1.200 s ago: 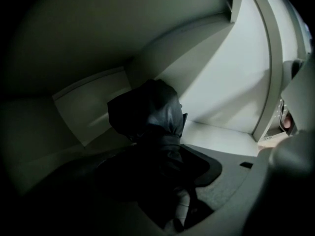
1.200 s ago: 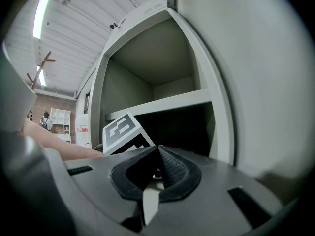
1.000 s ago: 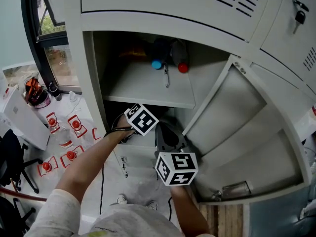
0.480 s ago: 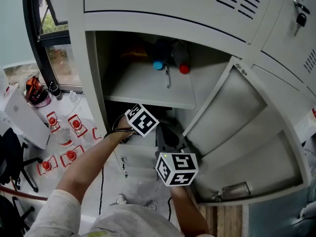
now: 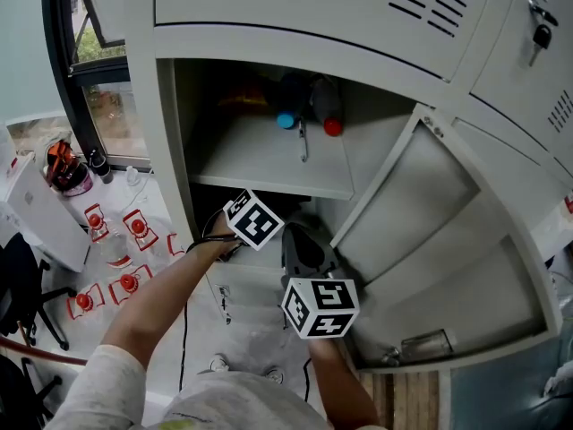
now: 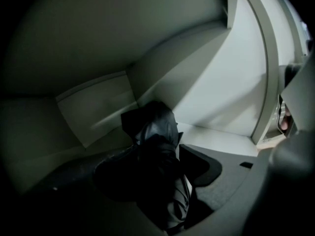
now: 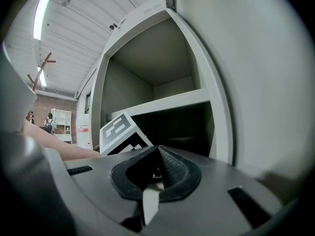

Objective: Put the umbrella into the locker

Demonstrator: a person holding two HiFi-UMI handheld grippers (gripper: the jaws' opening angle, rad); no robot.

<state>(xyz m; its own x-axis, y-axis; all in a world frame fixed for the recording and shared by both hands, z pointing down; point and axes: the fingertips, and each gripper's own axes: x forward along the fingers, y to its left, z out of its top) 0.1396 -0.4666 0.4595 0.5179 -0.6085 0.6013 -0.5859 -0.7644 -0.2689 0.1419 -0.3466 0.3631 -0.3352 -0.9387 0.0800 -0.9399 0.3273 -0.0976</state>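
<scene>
The grey locker point(image 5: 269, 155) stands open, its door point(image 5: 421, 231) swung out to the right. My left gripper reaches into the dark compartment under the shelf; only its marker cube point(image 5: 255, 219) shows in the head view. In the left gripper view, the left gripper point(image 6: 162, 181) is shut on the folded black umbrella point(image 6: 152, 132), which points into the compartment's back corner. My right gripper point(image 5: 304, 245) hovers just outside the locker front, beside the left one. Its jaws point(image 7: 158, 149) are shut with nothing between them.
On the upper shelf lie dark items with a blue cap point(image 5: 285, 119) and a red cap point(image 5: 332, 125). Several red-capped bottles point(image 5: 107, 249) and a white box point(image 5: 40, 213) sit on the floor at left, by a window. A closed locker point(image 5: 537, 34) adjoins at right.
</scene>
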